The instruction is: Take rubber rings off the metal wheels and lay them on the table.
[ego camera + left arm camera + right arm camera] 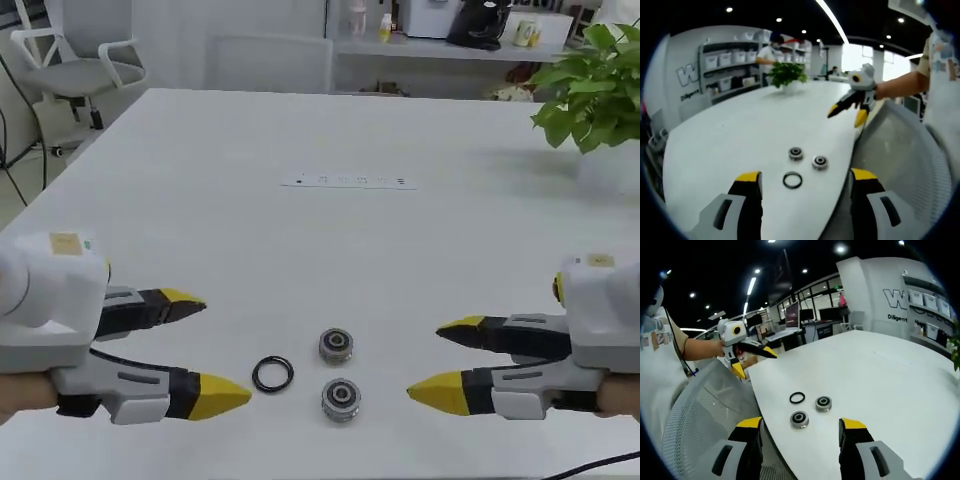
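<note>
Two small metal wheels lie on the white table near its front edge: the far wheel and the near wheel. Each has a dark band around it. A loose black rubber ring lies flat to their left. My left gripper stands open left of the ring, holding nothing. My right gripper stands open right of the wheels, also holding nothing.
A green potted plant stands at the table's far right. A flush socket strip sits mid-table. A mesh chair back is close to the front edge. Office chairs stand beyond the far left.
</note>
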`<action>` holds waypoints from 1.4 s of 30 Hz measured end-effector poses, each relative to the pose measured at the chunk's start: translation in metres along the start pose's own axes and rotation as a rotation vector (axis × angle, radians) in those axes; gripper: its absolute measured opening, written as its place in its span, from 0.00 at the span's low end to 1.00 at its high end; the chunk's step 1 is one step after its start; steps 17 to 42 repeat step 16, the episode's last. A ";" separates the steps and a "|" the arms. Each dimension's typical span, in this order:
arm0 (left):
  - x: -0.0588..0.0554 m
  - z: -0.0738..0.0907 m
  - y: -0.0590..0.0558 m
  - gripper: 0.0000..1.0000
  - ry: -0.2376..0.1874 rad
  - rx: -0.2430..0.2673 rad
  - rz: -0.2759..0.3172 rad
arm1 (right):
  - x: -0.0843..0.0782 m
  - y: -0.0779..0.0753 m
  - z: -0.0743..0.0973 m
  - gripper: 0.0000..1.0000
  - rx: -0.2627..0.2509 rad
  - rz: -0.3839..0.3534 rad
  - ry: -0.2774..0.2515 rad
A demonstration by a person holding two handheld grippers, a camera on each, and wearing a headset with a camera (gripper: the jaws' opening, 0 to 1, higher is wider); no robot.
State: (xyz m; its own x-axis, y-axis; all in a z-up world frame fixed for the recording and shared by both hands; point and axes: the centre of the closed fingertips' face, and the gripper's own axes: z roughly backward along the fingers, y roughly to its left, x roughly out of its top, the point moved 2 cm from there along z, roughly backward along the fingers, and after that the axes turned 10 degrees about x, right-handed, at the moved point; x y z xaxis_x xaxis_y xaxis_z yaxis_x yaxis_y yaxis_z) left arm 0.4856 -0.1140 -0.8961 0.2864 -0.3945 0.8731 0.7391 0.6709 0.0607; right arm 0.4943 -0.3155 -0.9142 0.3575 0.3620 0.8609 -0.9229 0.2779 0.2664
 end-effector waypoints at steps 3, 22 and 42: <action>-0.002 0.002 0.001 0.73 0.010 0.007 -0.004 | -0.003 -0.001 0.004 0.62 -0.003 -0.002 0.003; -0.007 0.005 -0.002 0.77 0.021 0.011 0.036 | -0.011 -0.005 0.015 0.68 -0.038 -0.019 -0.017; -0.007 0.005 -0.002 0.77 0.021 0.011 0.036 | -0.011 -0.005 0.015 0.68 -0.038 -0.019 -0.017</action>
